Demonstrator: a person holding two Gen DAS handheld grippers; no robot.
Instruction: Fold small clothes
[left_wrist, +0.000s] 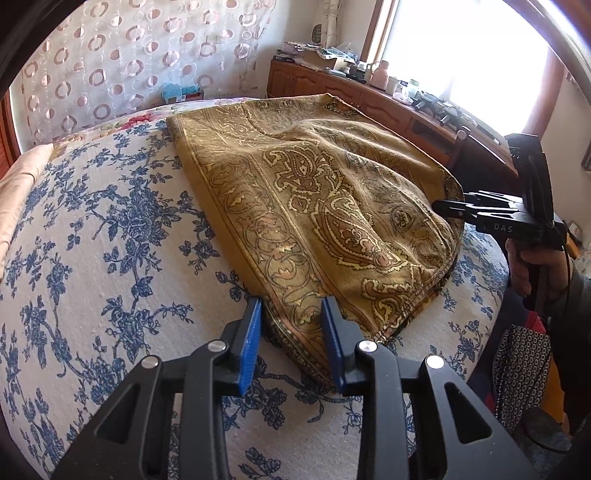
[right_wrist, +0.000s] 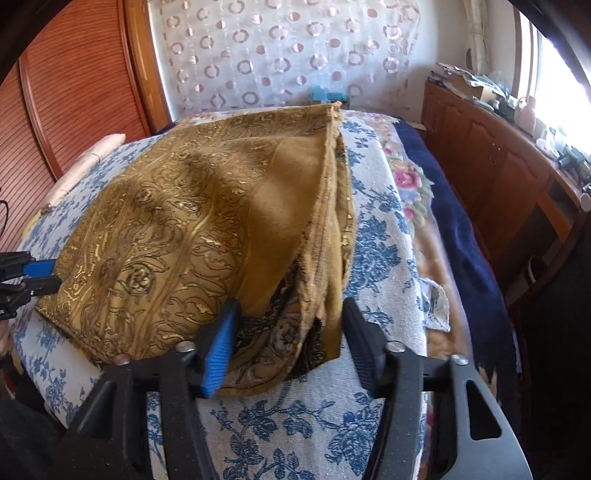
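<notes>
A mustard-gold paisley cloth (left_wrist: 314, 192) lies folded on the blue-flowered bed cover (left_wrist: 110, 240). My left gripper (left_wrist: 291, 317) is at its near corner. The blue pads stand apart, with the corner lying loose between them. In the right wrist view the cloth (right_wrist: 184, 240) shows its layered open edge running toward me. My right gripper (right_wrist: 290, 328) straddles that edge's near end. The blue pad touches the fabric and the other finger stands just off it, so the gripper is open. The right gripper (left_wrist: 443, 208) also shows at the cloth's right edge. The left gripper (right_wrist: 40, 277) shows at its left edge.
A person's hand (left_wrist: 535, 266) holds the right gripper's handle. A cluttered wooden cabinet (left_wrist: 369, 99) runs under the bright window. A ring-patterned curtain (left_wrist: 129, 55) hangs behind the bed. A slatted wooden door (right_wrist: 74, 92) stands on the left and a rose-patterned blanket (right_wrist: 424, 221) lies on the bed's right side.
</notes>
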